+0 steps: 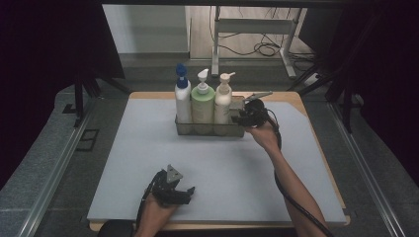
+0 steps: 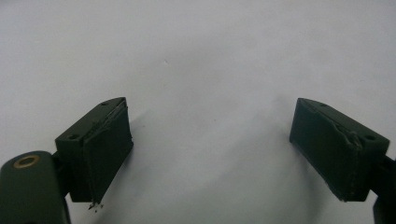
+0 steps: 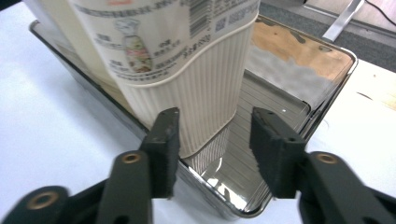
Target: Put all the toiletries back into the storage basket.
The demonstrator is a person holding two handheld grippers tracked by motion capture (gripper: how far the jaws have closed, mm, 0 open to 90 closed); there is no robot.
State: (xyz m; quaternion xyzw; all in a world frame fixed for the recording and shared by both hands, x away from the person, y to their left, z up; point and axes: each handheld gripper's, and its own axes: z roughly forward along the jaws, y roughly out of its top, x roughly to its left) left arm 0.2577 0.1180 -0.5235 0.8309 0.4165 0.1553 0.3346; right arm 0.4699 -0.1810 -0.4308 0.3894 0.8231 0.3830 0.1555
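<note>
Cream pump bottle: stood upright, long axis vertical, rightmost of three in clear tray, upper centre of high view. Right gripper: just right of bottle base, nearer hand; fingers half open, nothing pressed; bottle ahead and slightly left of gap, ribbed base beyond fingertips, apart. Green bottle, blue-capped bottle: left of it, same tray. Left gripper: lower centre, fingers wide open, empty, over bare table, well apart.
</note>
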